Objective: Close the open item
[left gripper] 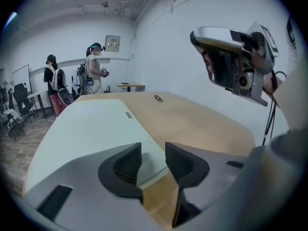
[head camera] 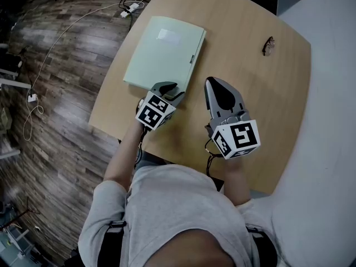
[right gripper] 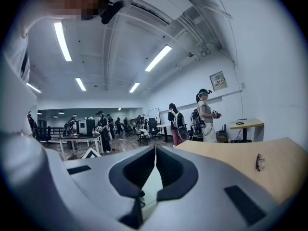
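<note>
A pale green folder (head camera: 164, 52) lies flat and closed on the wooden table (head camera: 250, 88). My left gripper (head camera: 169, 88) sits at the folder's near right corner, jaws open. In the left gripper view the folder (left gripper: 86, 124) runs away from the jaws, and its corner shows in the gap of the left gripper (left gripper: 153, 154), with the pads apart from it. My right gripper (head camera: 214, 83) hovers over bare table to the right of the folder, shut with nothing in it. The right gripper (right gripper: 155, 150) shows its jaws pressed together, and it also hangs high in the left gripper view (left gripper: 231, 61).
A pair of glasses (head camera: 268, 45) lies on the table's far right part. White cables and a power strip (head camera: 130, 7) trail over the wood floor to the left. People (right gripper: 204, 114) stand by desks in the room beyond. The table's near edge is close to my body.
</note>
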`<state>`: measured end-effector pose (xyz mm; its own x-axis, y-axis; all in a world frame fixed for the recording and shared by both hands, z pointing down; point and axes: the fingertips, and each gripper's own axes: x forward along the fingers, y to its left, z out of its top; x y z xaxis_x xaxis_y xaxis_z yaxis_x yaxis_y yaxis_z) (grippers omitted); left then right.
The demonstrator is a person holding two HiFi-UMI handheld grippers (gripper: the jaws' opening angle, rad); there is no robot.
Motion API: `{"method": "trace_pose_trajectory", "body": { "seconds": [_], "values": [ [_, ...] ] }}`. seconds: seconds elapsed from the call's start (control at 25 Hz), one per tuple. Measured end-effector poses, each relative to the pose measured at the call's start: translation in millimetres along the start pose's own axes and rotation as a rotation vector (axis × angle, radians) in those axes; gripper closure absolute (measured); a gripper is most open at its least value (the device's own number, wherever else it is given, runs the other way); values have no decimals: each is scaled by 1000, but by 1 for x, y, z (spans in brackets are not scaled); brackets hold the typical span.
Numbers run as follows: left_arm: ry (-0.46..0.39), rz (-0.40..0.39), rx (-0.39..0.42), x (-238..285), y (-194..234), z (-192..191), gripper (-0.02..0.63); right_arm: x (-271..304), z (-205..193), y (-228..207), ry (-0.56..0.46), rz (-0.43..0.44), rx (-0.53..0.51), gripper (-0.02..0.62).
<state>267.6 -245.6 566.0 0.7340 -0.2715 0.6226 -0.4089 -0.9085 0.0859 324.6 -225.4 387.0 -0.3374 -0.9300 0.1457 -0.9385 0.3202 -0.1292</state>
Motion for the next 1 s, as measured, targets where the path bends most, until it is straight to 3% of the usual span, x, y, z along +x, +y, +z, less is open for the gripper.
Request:
{"method": "trace_pose_trajectory", "body": {
  "seconds": [0.24, 0.36, 0.44, 1.0],
  "values": [
    [-96, 14, -68, -14, 6, 18, 452, 0, -2, 0, 0, -7, 3, 580],
    [-162, 60, -57, -27, 12, 32, 556, 2, -2, 0, 0, -9, 3, 580],
    [-202, 79, -33, -37, 14, 42, 587, 3, -2, 2, -1, -11, 0, 580],
    [-422, 101, -52, -130, 36, 81, 591, 12, 6, 37, -14, -88, -2, 580]
  ]
}}
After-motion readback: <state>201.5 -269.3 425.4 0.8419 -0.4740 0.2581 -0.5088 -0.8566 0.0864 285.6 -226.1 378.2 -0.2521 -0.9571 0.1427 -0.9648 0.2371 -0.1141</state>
